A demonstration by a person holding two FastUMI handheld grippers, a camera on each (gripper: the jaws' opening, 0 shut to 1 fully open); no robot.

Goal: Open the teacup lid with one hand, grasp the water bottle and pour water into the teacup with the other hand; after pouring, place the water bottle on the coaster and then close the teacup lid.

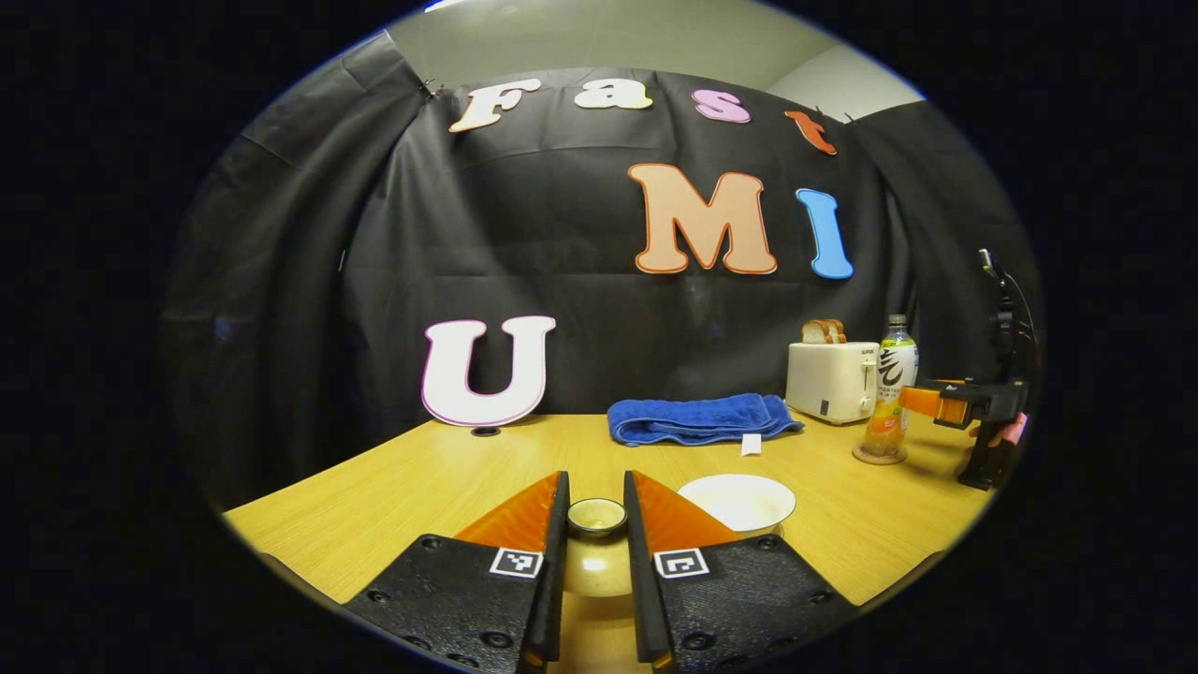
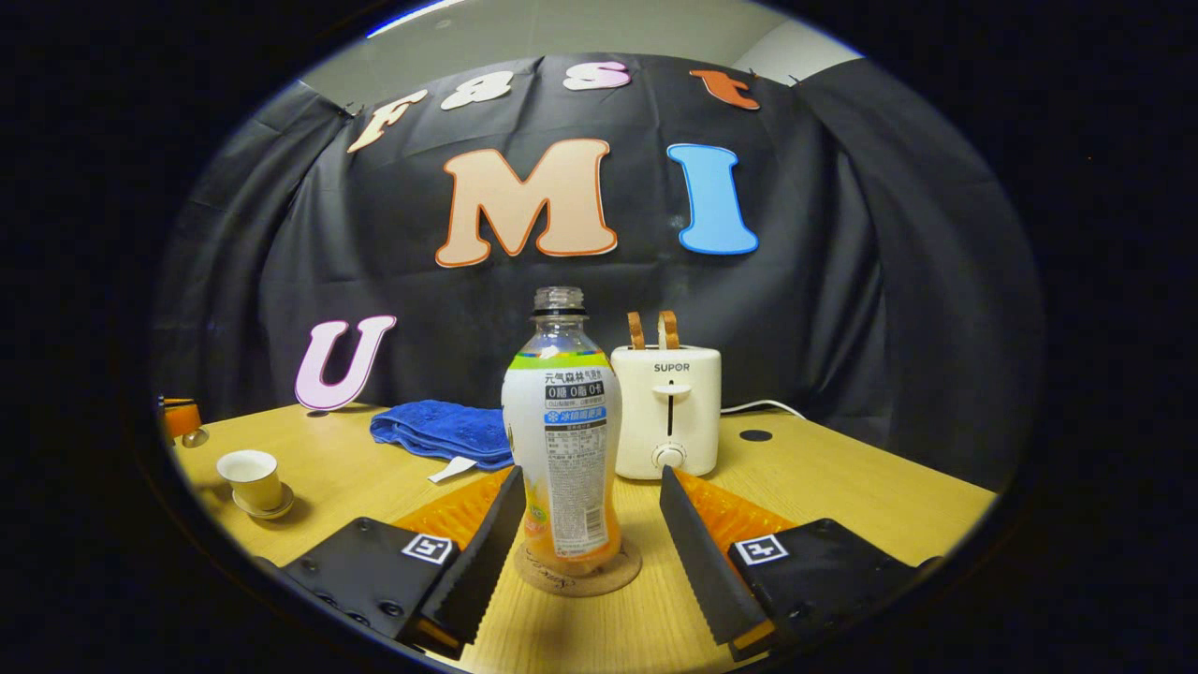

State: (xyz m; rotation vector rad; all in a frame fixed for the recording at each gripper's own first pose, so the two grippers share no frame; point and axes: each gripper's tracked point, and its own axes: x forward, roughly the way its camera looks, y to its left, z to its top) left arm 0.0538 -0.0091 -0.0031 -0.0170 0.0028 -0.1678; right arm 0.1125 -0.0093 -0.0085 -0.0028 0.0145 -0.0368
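Observation:
In the left gripper view my left gripper (image 1: 596, 482) is shut on the knob of the cream teacup lid (image 1: 595, 562), holding it above the table. The open teacup (image 1: 739, 501) sits just right of it; in the right gripper view the teacup (image 2: 255, 479) stands on its saucer at the far left. The water bottle (image 2: 562, 440), with orange liquid low inside, stands upright on the round cork coaster (image 2: 578, 573). My right gripper (image 2: 591, 473) is open, one finger on each side of the bottle, with a gap at the right finger. From the left gripper view, the bottle (image 1: 891, 393) has the right gripper (image 1: 922, 401) beside it.
A folded blue towel (image 1: 702, 418) lies toward the back of the wooden table (image 1: 393, 487). Behind the bottle stands a white toaster (image 2: 668, 412) with two bread slices in its slots. The booth's black cloth wall closes off the back.

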